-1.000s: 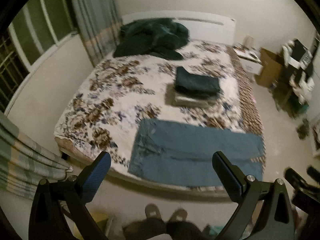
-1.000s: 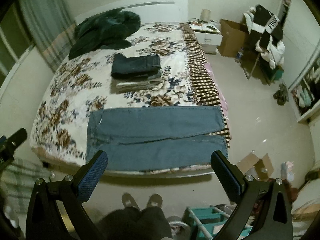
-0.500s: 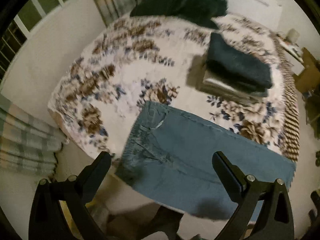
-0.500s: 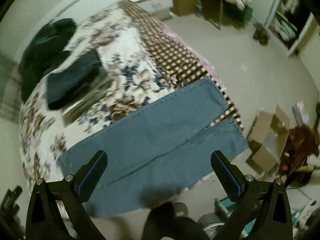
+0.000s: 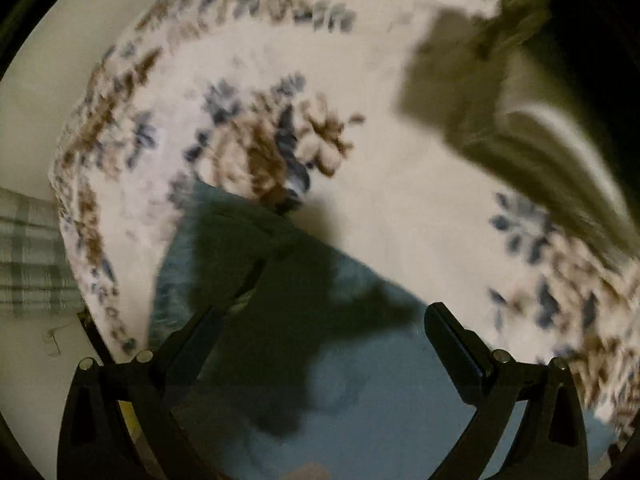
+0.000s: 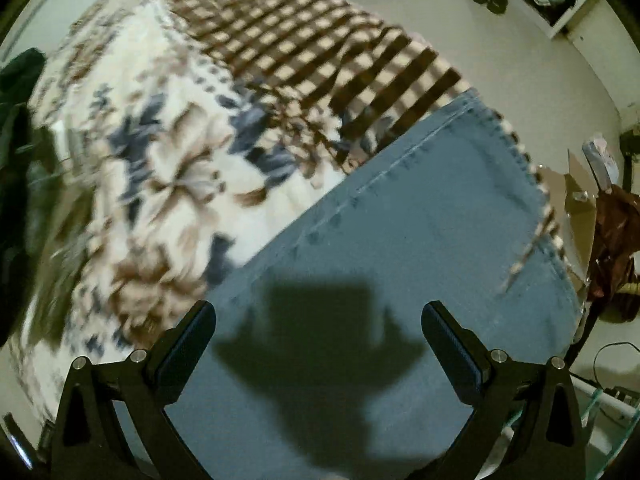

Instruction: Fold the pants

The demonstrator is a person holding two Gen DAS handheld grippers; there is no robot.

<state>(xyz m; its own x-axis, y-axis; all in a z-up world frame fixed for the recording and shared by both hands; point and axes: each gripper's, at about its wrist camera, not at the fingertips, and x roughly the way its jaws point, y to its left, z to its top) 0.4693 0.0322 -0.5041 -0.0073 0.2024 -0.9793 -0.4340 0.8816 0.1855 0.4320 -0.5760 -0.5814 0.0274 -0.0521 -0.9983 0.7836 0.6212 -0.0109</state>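
Both grippers have descended toward the jeans (image 6: 420, 240) on the bed (image 6: 168, 168). Left gripper (image 5: 320, 344) hangs released above the waist end; right gripper (image 6: 318, 340) hangs released above the leg end.

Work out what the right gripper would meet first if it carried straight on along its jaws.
Most likely the blue jeans: the right gripper, jaws open, points down at the denim on the floral bedspread, and its shadow falls there. Depth is hard to judge.

black hand-held gripper (image 6: 319, 344) frames, silver screws, dark blue textured finger pads (image 6: 184, 344)
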